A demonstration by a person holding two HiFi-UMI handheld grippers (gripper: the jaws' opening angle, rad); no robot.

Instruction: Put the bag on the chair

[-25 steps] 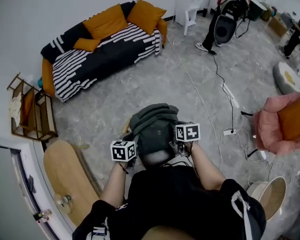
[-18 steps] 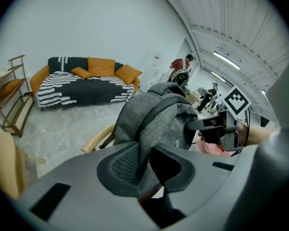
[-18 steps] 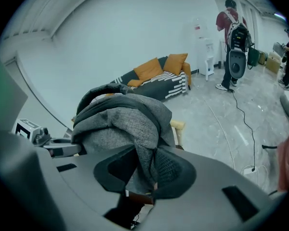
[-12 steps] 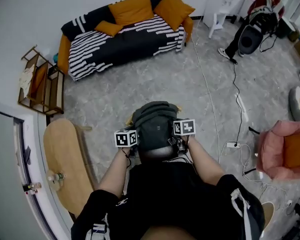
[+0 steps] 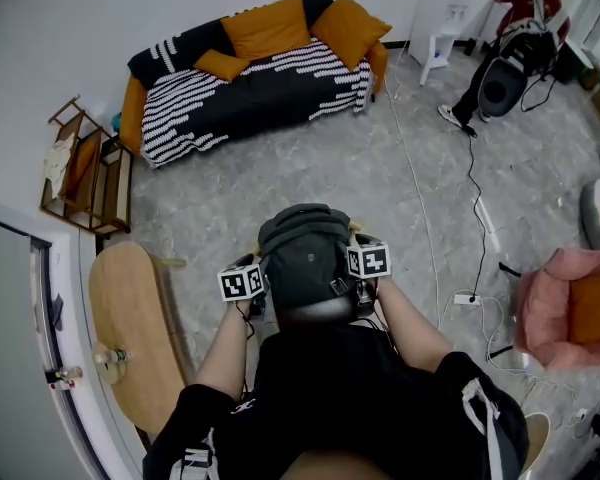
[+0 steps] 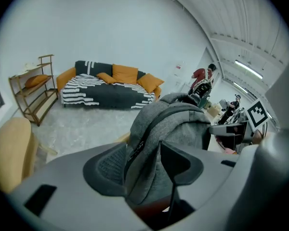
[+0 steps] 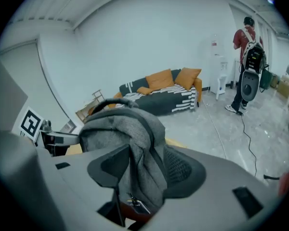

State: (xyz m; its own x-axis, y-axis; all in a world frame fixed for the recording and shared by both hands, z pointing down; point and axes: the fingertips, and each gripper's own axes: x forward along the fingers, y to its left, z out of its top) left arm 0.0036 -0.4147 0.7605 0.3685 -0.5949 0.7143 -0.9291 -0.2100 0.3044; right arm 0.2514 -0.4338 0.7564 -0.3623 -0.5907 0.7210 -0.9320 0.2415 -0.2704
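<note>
Head view: high up, looking steeply down at the floor (image 5: 380,198). Left and right gripper views sit low, very close behind the bag (image 5: 305,258), and face outward across the room, roughly level I think. I find the bag and sofa (image 5: 255,93) in all three.

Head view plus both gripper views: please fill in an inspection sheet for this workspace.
Surface: grey marbled floor; wooden chair almost hidden under the bag.
Job's things: grey backpack upright, appears to rest on the chair.
Clutter: round wooden table, wooden rack.
Grippers: left gripper and right gripper have just been opening; both open, with backpack fabric between the fingers of each.
Cables: white cable running to a power strip; black cable.
Surroundings: striped sofa, pink armchair, standing person.
</note>
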